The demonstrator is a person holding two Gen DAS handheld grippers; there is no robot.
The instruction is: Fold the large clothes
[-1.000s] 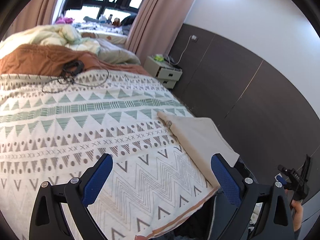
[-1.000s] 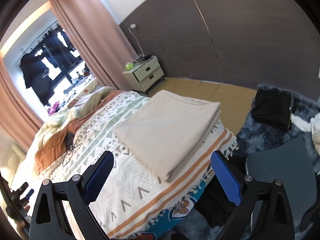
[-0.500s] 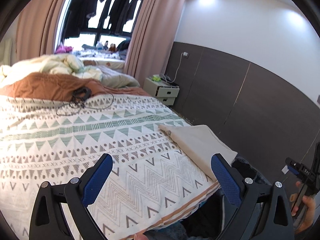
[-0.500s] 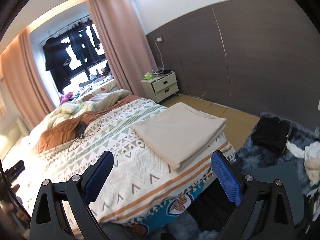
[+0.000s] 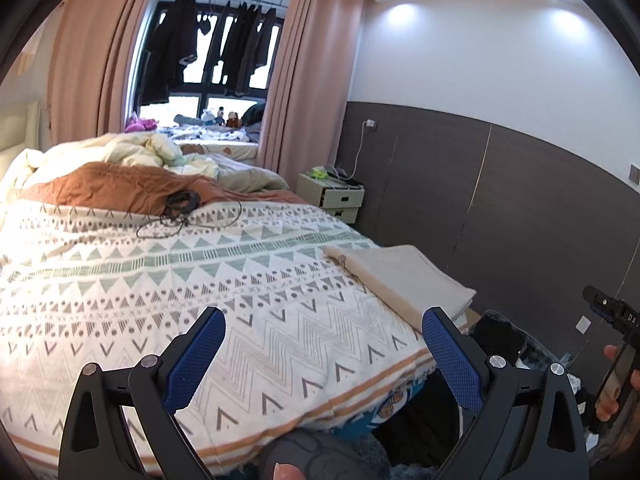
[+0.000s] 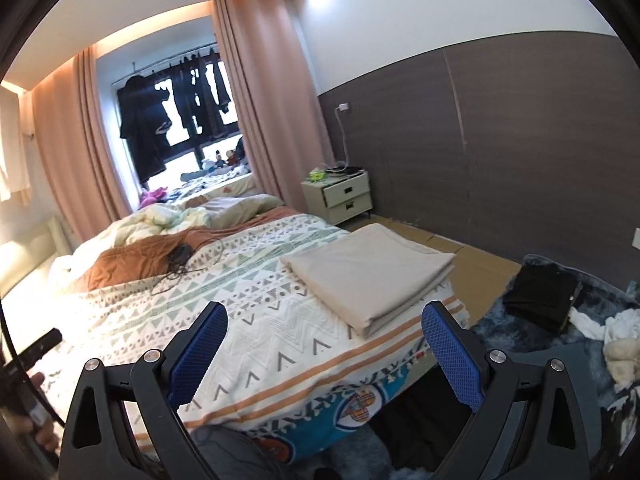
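Both grippers stood with their jaws spread wide and nothing between them, the left gripper (image 5: pixel 322 354) and the right gripper (image 6: pixel 324 350) each raised over the near edge of the bed (image 6: pixel 256 320) rather than down on any fabric. The task's thing, a beige folded cloth (image 6: pixel 372 276), lay right of centre in the right wrist view, and toward the right edge of the bed in the left wrist view (image 5: pixel 400 276). It sat as a flat rectangular stack with squared corners and several layers showing at its near edge, which I judged to mean the folding was finished, hence the empty hands. It looked like soft, matte woven material. Under it the bedspread (image 5: pixel 160 280) was pale, textured cotton printed with grey and green triangles and zigzags, orange stripes along its hem. Upper left, a rust quilt (image 5: pixel 116 188) lay rumpled with a dark cable (image 5: pixel 184 212) looped on it.
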